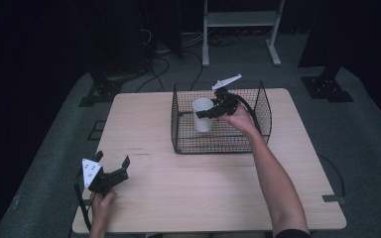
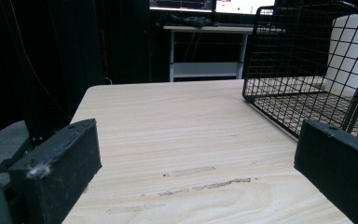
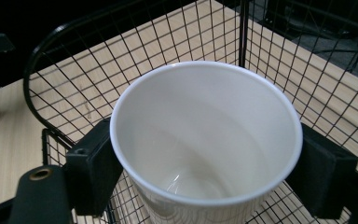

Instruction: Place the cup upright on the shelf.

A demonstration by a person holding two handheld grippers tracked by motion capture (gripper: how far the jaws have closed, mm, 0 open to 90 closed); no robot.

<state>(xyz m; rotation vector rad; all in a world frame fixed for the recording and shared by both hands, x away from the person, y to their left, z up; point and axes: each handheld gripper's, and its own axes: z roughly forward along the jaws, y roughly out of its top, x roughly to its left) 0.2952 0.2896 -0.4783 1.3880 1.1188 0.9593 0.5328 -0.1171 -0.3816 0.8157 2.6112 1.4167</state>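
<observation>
Right gripper point(image 1: 209, 112) holds white paper cup point(image 1: 203, 115) upright inside black wire basket point(image 1: 258, 130), jaws clamped on cup wall just under rim, at 9 and 3 o'clock in right gripper view. Cup point(image 3: 205, 140) empty. Cannot tell if cup base touches basket floor. Left gripper point(image 1: 113, 167) rests on wooden table point(image 1: 203, 193) at 7 o'clock from basket, jaws apart, empty. Step judged: placing cup in basket or lifting it out, cannot tell which. If placing: seat base flat, then part jaws.

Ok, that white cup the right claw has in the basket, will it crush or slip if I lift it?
The white paper cup looks thin-walled and empty, so probably light and easily dented. The right claw grips just under its rolled rim, which should resist slipping. It is tall and narrow, so likely tippy once released.
</observation>
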